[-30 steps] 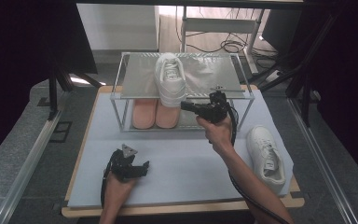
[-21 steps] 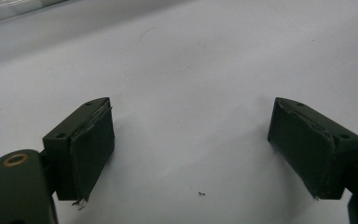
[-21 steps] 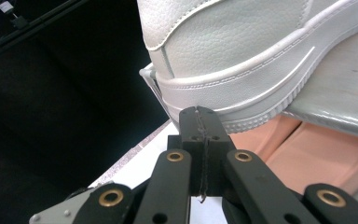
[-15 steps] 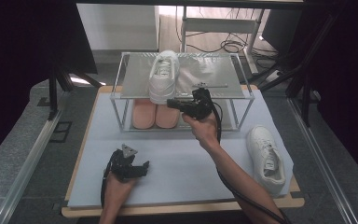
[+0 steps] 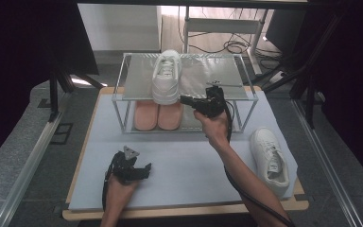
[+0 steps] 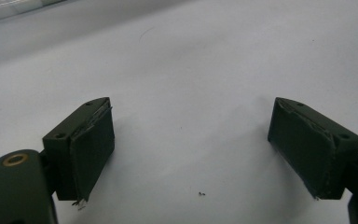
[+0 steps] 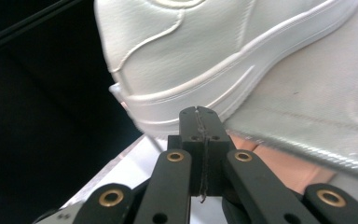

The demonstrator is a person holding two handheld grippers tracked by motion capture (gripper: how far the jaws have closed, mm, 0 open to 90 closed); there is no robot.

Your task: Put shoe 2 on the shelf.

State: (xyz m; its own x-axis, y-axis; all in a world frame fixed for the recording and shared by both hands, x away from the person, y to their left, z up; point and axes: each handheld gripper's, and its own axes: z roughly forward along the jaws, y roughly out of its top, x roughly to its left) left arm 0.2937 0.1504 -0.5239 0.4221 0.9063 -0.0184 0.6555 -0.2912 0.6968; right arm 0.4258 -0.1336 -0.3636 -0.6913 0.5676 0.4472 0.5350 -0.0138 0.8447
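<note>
A white sneaker lies on the top shelf of a clear rack, heel toward me. My right gripper is shut with nothing in it. It points left at the heel's right side, touching it or a hair away. In the right gripper view the shut tips sit right at the sneaker's sole, above the shelf's silvery top. My left gripper rests low on the white mat, open. In the left gripper view the left gripper has bare mat between its pads.
A pair of peach shoes stands on the rack's lower level. A second white sneaker lies on the mat at the right, near the front edge. Dark frame legs and rails flank the table.
The right gripper swung left to the sneaker's heel, then eased back a little. The sneaker on the shelf sits slightly further left. The left gripper has not moved.
</note>
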